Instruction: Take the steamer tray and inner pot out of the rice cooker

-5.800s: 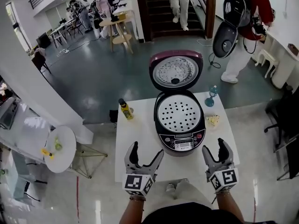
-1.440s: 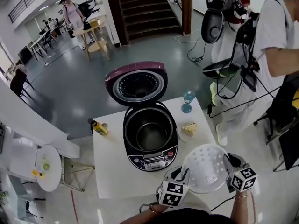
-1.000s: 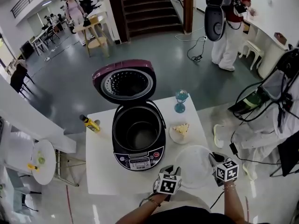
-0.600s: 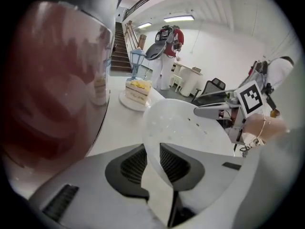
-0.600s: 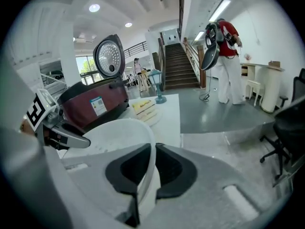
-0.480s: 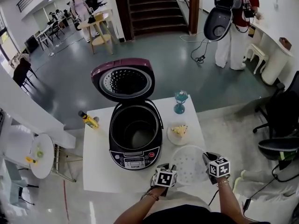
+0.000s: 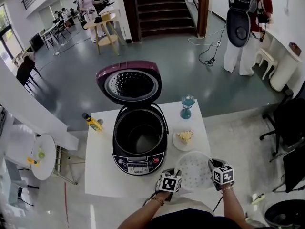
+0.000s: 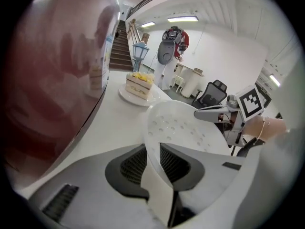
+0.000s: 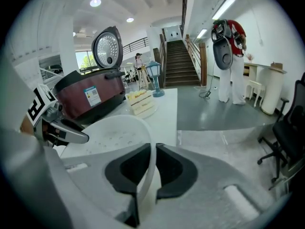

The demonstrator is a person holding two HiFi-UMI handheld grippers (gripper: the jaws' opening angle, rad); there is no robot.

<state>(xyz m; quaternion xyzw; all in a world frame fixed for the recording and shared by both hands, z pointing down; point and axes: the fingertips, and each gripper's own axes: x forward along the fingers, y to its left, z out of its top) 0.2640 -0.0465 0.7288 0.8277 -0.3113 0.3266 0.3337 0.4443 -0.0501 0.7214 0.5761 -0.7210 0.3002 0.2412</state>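
The white perforated steamer tray (image 7: 194,170) lies flat and low over the table's front right corner, to the right of the rice cooker (image 7: 139,162). My left gripper (image 7: 175,172) is shut on the tray's left rim (image 8: 153,147). My right gripper (image 7: 212,165) is shut on the right rim (image 9: 148,163). The cooker's maroon lid (image 7: 128,82) stands open, and the dark inner pot (image 7: 139,136) sits inside the body. I cannot tell whether the tray touches the table.
A slice of cake on a small plate (image 7: 185,138) sits just behind the tray. A blue stemmed glass (image 7: 186,106) stands at the table's back right, a yellow bottle (image 7: 91,122) at the back left. A person (image 7: 248,27) holding another cooker stands far off.
Both grippers have come down with the tray, which has gone from raised and tilted to flat and low at the table's front right. The cooker no longer holds the tray.
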